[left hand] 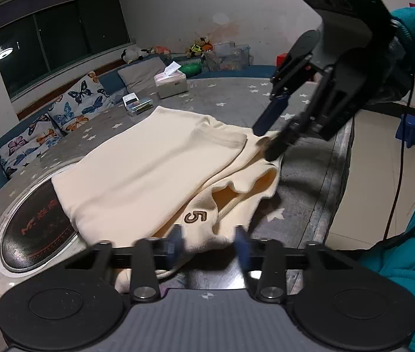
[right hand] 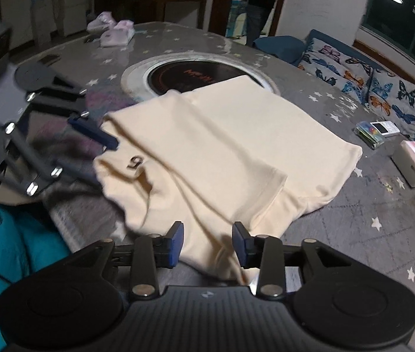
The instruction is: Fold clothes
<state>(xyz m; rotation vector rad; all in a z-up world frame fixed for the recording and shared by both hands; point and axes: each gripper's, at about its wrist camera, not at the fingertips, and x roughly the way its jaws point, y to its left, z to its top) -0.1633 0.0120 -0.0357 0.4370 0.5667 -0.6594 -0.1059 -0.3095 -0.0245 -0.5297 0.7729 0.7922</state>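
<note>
The cream garment, partly folded, lies on the grey star-print table cover, its far corner overlapping the round black cooktop set into the table.

The left gripper sits low at the garment's near edge, its jaws spread wide with cloth lying between the blue pads but not pinched; the embroidered "5" is just ahead of it. In the right wrist view the same gripper comes in from the left, one pad touching the garment's edge beside that numeral.

The right gripper also stands wide apart, with the garment's near hem slipping between and under its pads. Seen from the left wrist view, it tilts down at the far right end of the garment, one fingertip at the bunched, raised fold there (whether it presses the cloth or only touches is blurred).

Ahead of the right gripper the upper layer ends in a straight hem lying across the lower layer, whose own edge reaches further right. Beyond that edge is bare table cover, then a tissue box and a small stack of packets, well apart from the cloth. To the right of the left gripper the table's edge drops to pale floor, with a teal sleeve close by.
</note>
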